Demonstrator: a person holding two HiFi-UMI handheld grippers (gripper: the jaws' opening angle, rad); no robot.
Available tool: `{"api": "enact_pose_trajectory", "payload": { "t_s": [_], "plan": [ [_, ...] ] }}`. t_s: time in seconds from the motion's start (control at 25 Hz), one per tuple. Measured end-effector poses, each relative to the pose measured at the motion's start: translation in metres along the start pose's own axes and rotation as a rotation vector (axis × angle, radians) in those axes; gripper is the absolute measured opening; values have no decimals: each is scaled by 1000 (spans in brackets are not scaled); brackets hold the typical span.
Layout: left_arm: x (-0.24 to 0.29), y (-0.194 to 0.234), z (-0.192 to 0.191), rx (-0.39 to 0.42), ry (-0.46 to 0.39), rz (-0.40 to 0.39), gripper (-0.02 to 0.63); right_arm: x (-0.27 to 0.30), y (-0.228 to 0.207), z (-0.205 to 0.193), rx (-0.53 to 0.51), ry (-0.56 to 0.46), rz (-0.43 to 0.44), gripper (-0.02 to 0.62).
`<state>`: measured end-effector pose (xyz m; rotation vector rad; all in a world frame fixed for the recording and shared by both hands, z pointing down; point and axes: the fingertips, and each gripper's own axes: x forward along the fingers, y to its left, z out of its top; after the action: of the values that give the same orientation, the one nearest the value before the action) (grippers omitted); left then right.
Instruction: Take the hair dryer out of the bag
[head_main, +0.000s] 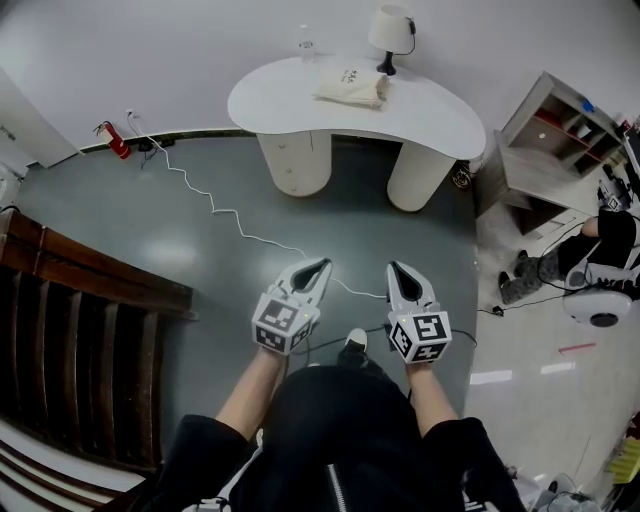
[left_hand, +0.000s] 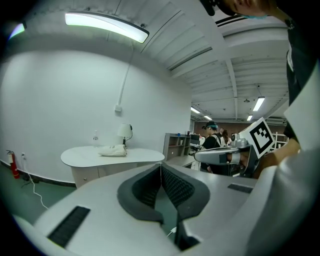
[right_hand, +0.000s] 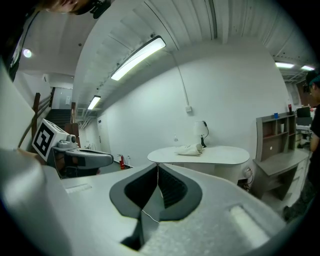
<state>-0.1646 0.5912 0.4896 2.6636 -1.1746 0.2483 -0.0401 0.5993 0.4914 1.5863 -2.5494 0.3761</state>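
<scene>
White, kidney-shaped surface (head_main: 440, 118) on two rounded pedestals, against the far wall, well apart from me.

- Cream cloth bag (head_main: 352, 88): lying on the surface toward its back edge, just beside a table lamp (head_main: 390, 35) with a pale shade. A small clear bottle (head_main: 306, 42) stands to the bag's left.
- Hair dryer: none seen outside the bag. It is probably inside, though the bag is too far off for me to tell.
- My left claw (head_main: 321, 266): jaws together, nothing between them, held over the grey-green floor (head_main: 120, 230) and aimed toward the surface.
- My right claw (head_main: 394, 267): jaws likewise together and empty, beside the left claw, not touching it.
- White cable (head_main: 225, 212): trailing across the floor from the wall near a red fire extinguisher (head_main: 115, 140).
- Grey shelf unit (head_main: 550, 140): to the right of the surface.
</scene>
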Motion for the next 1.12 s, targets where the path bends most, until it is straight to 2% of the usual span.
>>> {"api": "enact_pose_trajectory", "payload": {
  "t_s": [0.6,0.84,1.12],
  "plan": [
    [69,8,15,-22,15,105,14,41,-56,21,-63,13,115,5],
    [80,8,11,-30,32,118,14,50,-67,17,-32,23,129,5],
    [102,26,13,-44,34,121,14,74,-75,19,-35,33,141,5]
  ]
}}
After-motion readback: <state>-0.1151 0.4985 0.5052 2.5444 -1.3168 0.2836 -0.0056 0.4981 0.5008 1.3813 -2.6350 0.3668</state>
